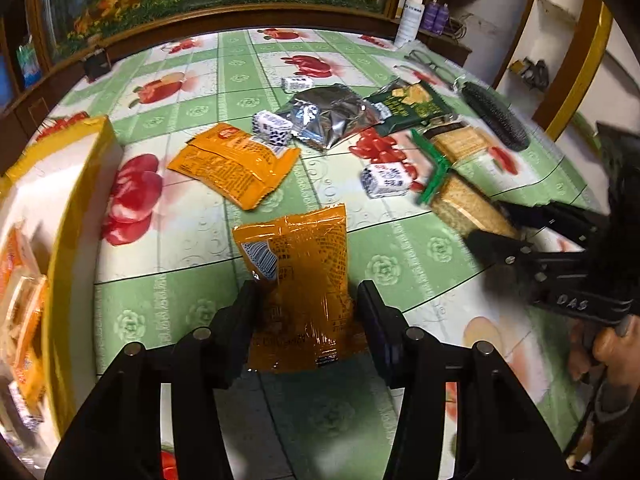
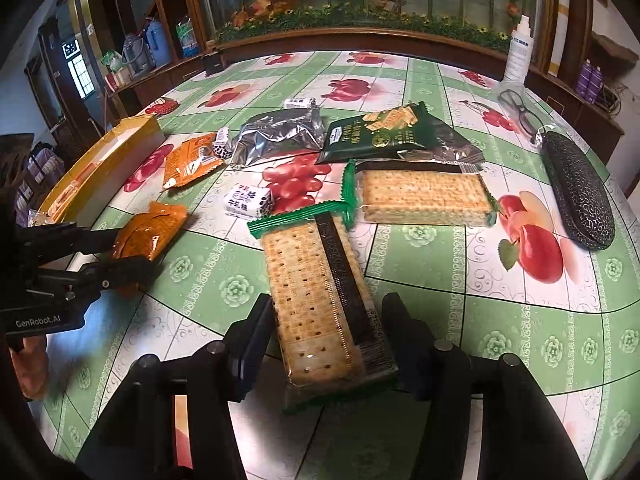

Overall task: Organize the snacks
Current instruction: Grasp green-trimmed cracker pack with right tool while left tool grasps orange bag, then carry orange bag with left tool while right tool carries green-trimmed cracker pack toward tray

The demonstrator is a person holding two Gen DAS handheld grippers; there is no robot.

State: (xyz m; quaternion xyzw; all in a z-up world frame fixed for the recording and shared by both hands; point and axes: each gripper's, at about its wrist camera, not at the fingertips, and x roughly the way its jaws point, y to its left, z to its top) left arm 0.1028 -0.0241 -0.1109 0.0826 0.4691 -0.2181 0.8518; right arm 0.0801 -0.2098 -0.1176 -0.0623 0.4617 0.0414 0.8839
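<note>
My left gripper point(image 1: 306, 308) is shut on an orange snack packet point(image 1: 298, 276) and holds it above the table; it also shows in the right wrist view point(image 2: 148, 232). My right gripper point(image 2: 326, 336) is shut on a green-edged cracker pack point(image 2: 320, 292), seen from the left wrist as a blurred pack point(image 1: 464, 200). A second cracker pack point(image 2: 424, 198), a dark green biscuit bag point(image 2: 384, 130), a silver bag point(image 2: 276, 136), another orange packet point(image 1: 236, 164) and small white candies point(image 2: 248, 200) lie on the table. A yellow-rimmed box point(image 1: 64, 216) at the left holds several snacks.
The table has a green fruit-print cloth point(image 2: 520, 320). A black glasses case point(image 2: 576, 188), glasses point(image 2: 520, 110) and a white spray bottle point(image 2: 520, 48) stand at the right and back. A wooden cabinet runs behind the table.
</note>
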